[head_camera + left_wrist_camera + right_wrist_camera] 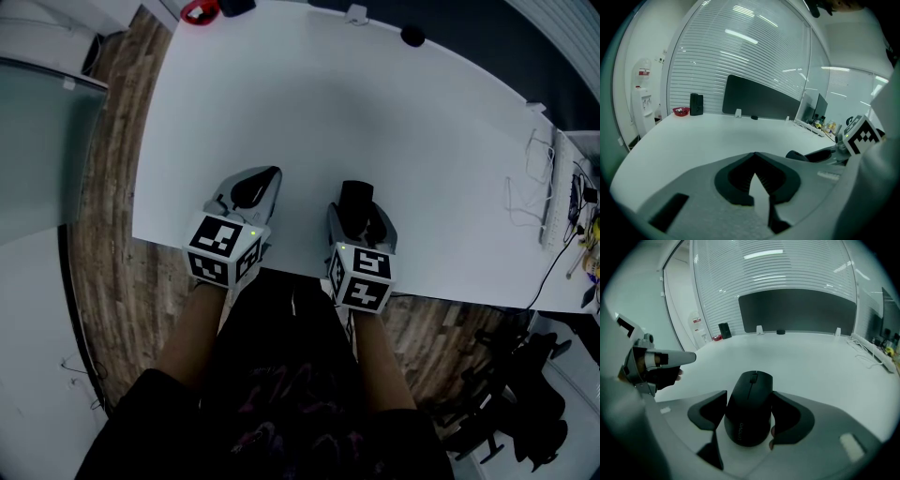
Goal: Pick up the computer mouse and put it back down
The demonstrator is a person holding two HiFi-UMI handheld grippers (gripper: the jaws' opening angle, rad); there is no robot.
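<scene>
Black and matte, the computer mouse (749,416) is seen lengthwise between the jaws of the right gripper (749,393). Its long axis is laid along the line in which the gripper points. The scroll-wheel end is turned away from the person, towards the far edge of the white table (375,112), and the rounded rear with its printed logo is turned back towards the gripper's body. The jaws are spread wide, and a dark pad (710,411) is pressed against each flank of the mouse, so it is gripped at about mid-length, with the front end left sticking out past the jaw tips. Whether the mouse is touching the tabletop cannot be told.

The left gripper (754,154) is held just beside it over the table's near edge, its jaws brought together at the tips with nothing between them.

A small red dish (681,111) is set at the far corner, next to a black box (696,104); its contents cannot be made out.
</scene>
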